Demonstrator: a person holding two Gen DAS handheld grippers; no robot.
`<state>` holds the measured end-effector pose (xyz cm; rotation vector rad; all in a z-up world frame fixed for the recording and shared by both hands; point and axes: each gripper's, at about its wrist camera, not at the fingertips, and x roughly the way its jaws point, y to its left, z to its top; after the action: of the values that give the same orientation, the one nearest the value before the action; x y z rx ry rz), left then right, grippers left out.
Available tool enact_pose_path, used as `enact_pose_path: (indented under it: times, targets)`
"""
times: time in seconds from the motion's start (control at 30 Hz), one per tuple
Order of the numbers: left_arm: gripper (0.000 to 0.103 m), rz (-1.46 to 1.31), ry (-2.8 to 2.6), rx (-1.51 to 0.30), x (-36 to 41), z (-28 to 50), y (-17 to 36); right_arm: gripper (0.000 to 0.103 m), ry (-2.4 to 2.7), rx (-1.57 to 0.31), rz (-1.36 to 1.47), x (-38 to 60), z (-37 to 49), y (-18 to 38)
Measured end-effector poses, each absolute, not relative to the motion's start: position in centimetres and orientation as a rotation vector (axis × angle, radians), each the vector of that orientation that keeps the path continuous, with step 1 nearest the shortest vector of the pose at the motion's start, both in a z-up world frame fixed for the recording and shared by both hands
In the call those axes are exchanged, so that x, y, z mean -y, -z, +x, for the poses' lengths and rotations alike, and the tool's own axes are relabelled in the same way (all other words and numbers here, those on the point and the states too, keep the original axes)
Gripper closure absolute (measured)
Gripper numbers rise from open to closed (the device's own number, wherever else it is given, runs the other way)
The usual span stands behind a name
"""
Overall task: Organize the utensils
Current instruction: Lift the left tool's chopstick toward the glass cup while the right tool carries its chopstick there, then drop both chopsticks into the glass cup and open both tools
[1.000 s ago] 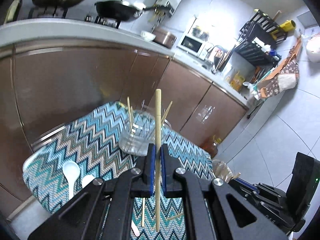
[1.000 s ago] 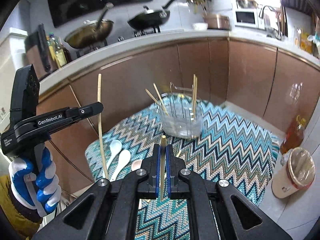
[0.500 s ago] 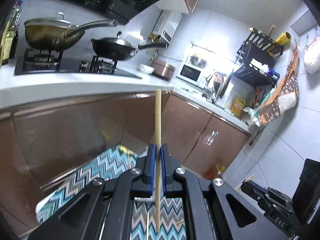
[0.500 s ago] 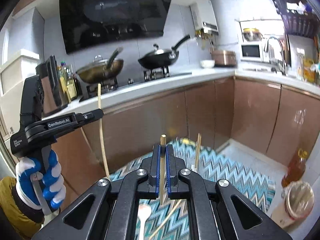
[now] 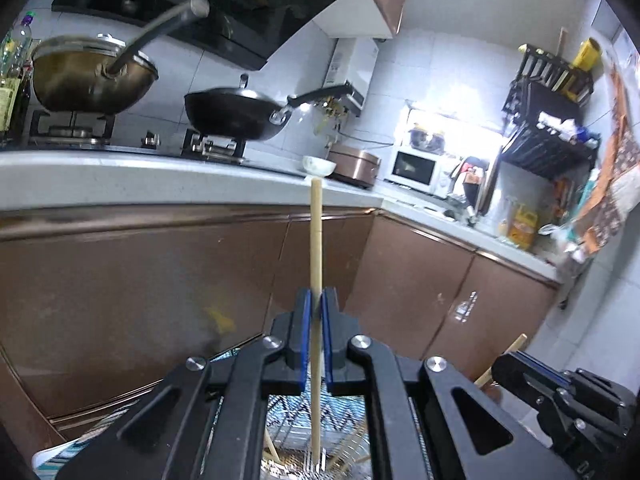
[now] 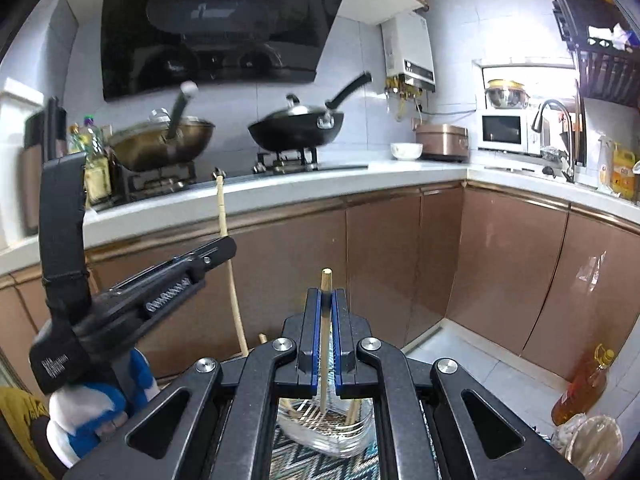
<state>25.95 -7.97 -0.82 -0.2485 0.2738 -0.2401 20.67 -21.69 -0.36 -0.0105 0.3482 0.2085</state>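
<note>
Two chopsticks stand upright, one pinched in each hand-held gripper (image 5: 315, 312) (image 6: 327, 312).

Both wrist cameras are facing the stove counter (image 5: 160, 176) (image 6: 360, 172) from low, sharing wok (image 5: 236, 114) (image 6: 296, 128) centre-frame.

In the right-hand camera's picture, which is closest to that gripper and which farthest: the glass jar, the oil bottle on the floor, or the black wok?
1. Glass jar, just below the right gripper.
2. Oil bottle, floor, right.
3. Black wok, on the stove behind.
</note>
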Motion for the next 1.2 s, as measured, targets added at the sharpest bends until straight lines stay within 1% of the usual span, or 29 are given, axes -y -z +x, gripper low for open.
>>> enact_pose_path:
  times: [0.2, 0.33, 0.4, 0.43, 0.47, 0.5, 0.57, 0.6, 0.63, 0.67, 0.73, 0.83, 0.93, 1.07, 1.2]
  targets:
    - [0.098, -0.247, 0.205, -0.29, 9.5, 29.4, 5.6, 0.098, -0.187, -0.402, -0.031, 21.8, 23.6, 4.8]
    - [0.096, -0.249, 0.23, -0.346, 10.0, 30.6, 8.5, 0.098, -0.19, -0.456, -0.044, 21.7, 24.2, 7.4]
    - [0.096, -0.243, 0.241, -0.368, 10.1, 30.6, 9.0, 0.095, -0.184, -0.465, -0.044, 21.9, 23.9, 7.9]
    - [0.095, -0.237, 0.247, -0.381, 10.0, 30.4, 8.9, 0.092, -0.18, -0.464, -0.044, 22.1, 23.7, 7.8]
    - [0.095, -0.233, 0.251, -0.386, 9.9, 30.3, 8.6, 0.088, -0.176, -0.461, -0.044, 22.2, 23.4, 7.5]
    - [0.095, -0.228, 0.26, -0.387, 9.7, 29.9, 8.0, 0.087, -0.171, -0.452, -0.045, 22.4, 22.9, 7.1]
    - [0.087, -0.219, 0.27, -0.378, 9.1, 28.8, 6.7, 0.086, -0.167, -0.431, -0.04, 22.6, 21.7, 6.0]
    - [0.071, -0.209, 0.273, -0.367, 8.8, 28.1, 5.8, 0.086, -0.167, -0.421, -0.039, 22.5, 21.2, 5.4]
    - [0.055, -0.197, 0.272, -0.349, 8.3, 27.1, 4.7, 0.082, -0.165, -0.408, -0.04, 22.5, 20.5, 4.8]
    - [0.052, -0.19, 0.271, -0.329, 7.8, 26.1, 3.8, 0.075, -0.163, -0.395, -0.041, 22.5, 19.7, 4.1]
    - [0.05, -0.171, 0.277, -0.282, 6.7, 23.6, 1.5, 0.069, -0.163, -0.367, -0.04, 22.5, 18.0, 2.6]
    - [0.045, -0.16, 0.279, -0.251, 4.9, 20.7, -1.1, 0.068, -0.164, -0.333, -0.03, 22.5, 15.2, 0.4]
    - [0.041, -0.156, 0.269, -0.21, 2.5, 17.4, -3.5, 0.064, -0.171, -0.301, -0.016, 22.3, 12.5, -1.4]
    - [0.04, -0.116, 0.27, -0.178, 0.3, 13.6, -5.6, 0.062, -0.182, -0.269, 0.008, 22.1, 8.6, -3.3]
    - [0.04, -0.063, 0.247, -0.147, -2.0, 9.9, -6.6, 0.06, -0.178, -0.254, 0.036, 22.1, 5.7, -4.3]
